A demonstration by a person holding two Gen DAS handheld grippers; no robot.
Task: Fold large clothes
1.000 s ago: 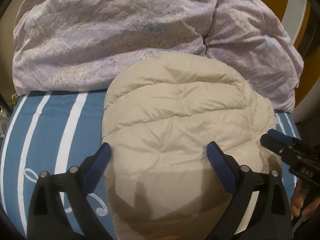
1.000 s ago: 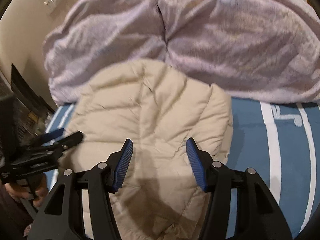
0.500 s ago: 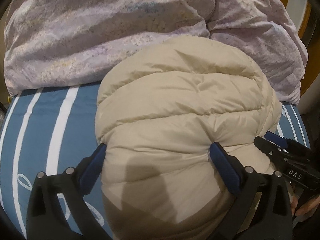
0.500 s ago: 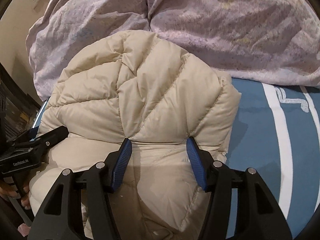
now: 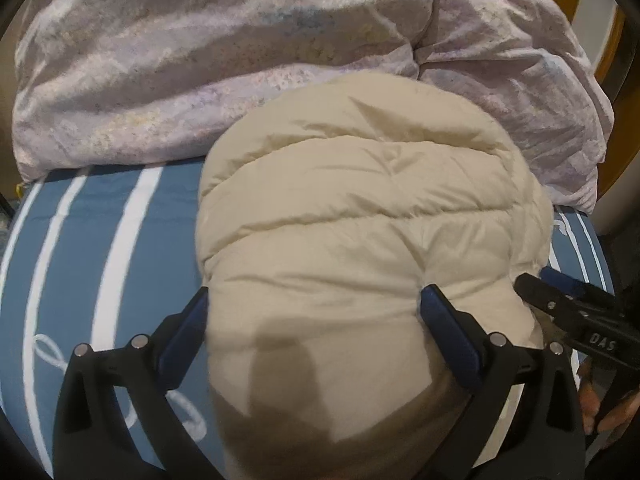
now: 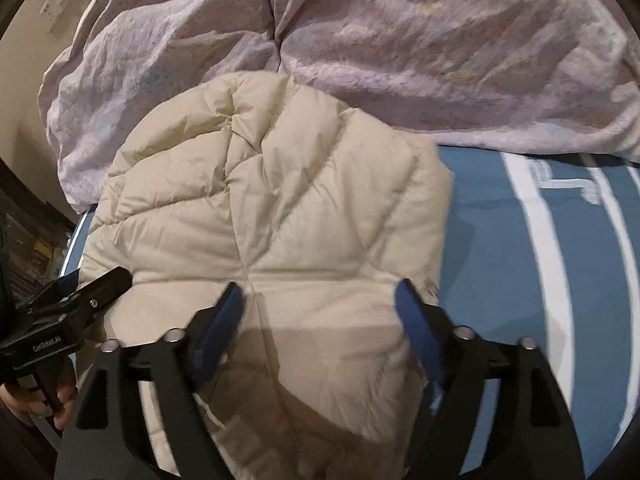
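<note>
The cream puffer jacket (image 5: 372,240) lies bundled on the blue striped bedsheet (image 5: 100,232), its far edge touching the lilac duvet (image 5: 240,60) heaped behind it; against the picture a second ago, the right gripper (image 6: 320,300) has gone from a middling spread to a wide one and its jaws are opening now, with the jacket's near panel under and between the blue pads but not pinched by them; the jacket also sits fuller and nearer in both views than it did then, as though the top layer had been brought over onto itself; I judge that a fold has just been laid and the right side is letting it go, so the next thing is likely to smooth or to take a fresh edge. The left gripper (image 5: 316,312) stands wide, its pads flanking the jacket's near bulge; whether they press the cloth I cannot tell. The left wrist view alone shows the jacket's rounded, horizontally quilted top and the sheet's stripes on its left; the right wrist view alone shows the converging seams, the jacket's squared right corner and a wall switch plate (image 6: 60,0) beyond the duvet.
</note>
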